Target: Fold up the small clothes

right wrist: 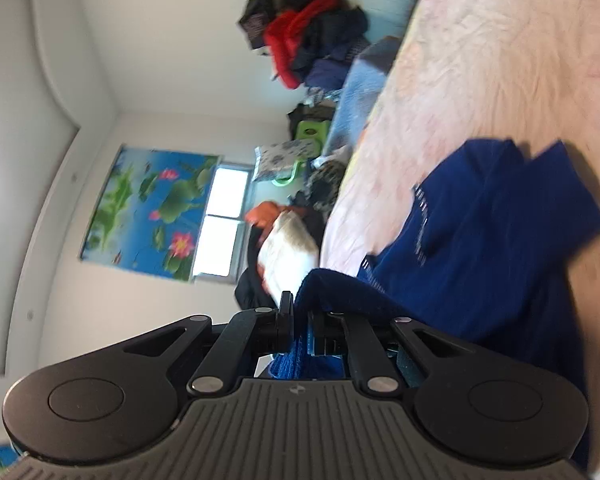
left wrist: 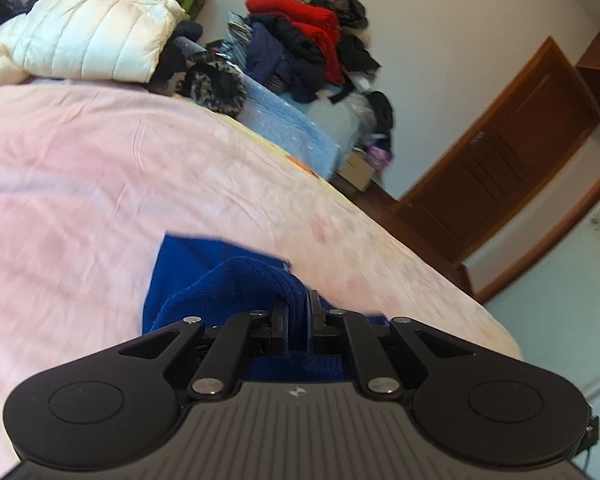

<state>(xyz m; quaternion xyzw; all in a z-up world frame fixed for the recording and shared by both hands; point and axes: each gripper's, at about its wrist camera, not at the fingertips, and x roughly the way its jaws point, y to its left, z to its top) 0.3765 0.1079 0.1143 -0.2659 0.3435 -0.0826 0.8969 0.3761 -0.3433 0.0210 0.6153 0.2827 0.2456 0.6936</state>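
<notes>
The garment [right wrist: 480, 240] lies on the bed [left wrist: 80, 180]. A clothes heap [left wrist: 308, 32] sits behind it, beyond the bed's far edge.

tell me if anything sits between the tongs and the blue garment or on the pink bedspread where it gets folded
Nothing visible does. The left tongs and the right tongs are each shut on the blue garment already. The pink bedspread around it looks bare; the clothes pile lies at the far edge.

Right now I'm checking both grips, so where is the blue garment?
The blue garment lies on the pink bedspread, pinched by the left gripper and the right gripper.
</notes>
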